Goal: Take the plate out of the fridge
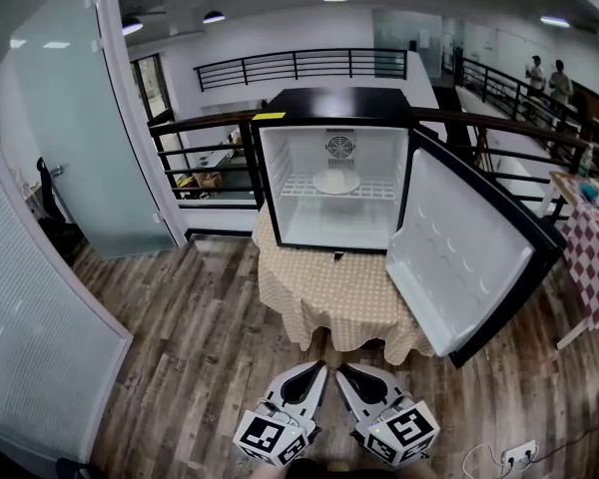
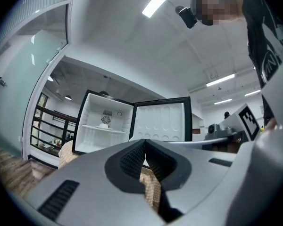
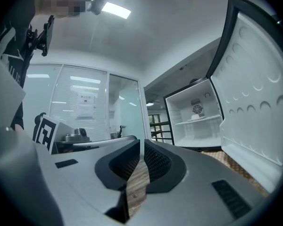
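A small fridge (image 1: 331, 104) stands on a desk (image 1: 324, 292) covered with a checked cloth. Its door (image 1: 467, 255) is swung wide open to the right. The plate (image 1: 336, 182) lies inside the fridge, on the white wire shelf (image 1: 384, 190), about in the middle and just under the round fan grille on the back wall. From the left gripper view the plate (image 2: 104, 125) shows small and far off on that shelf.

Both tools are low in the head view, over the wooden floor (image 1: 195, 347), well apart from the desk and pointing toward the fridge. The left hand-held gripper (image 1: 319, 366) has its jaws pressed together with nothing between them. The right hand-held gripper (image 1: 341, 370), just beside it, is also pressed together and empty.
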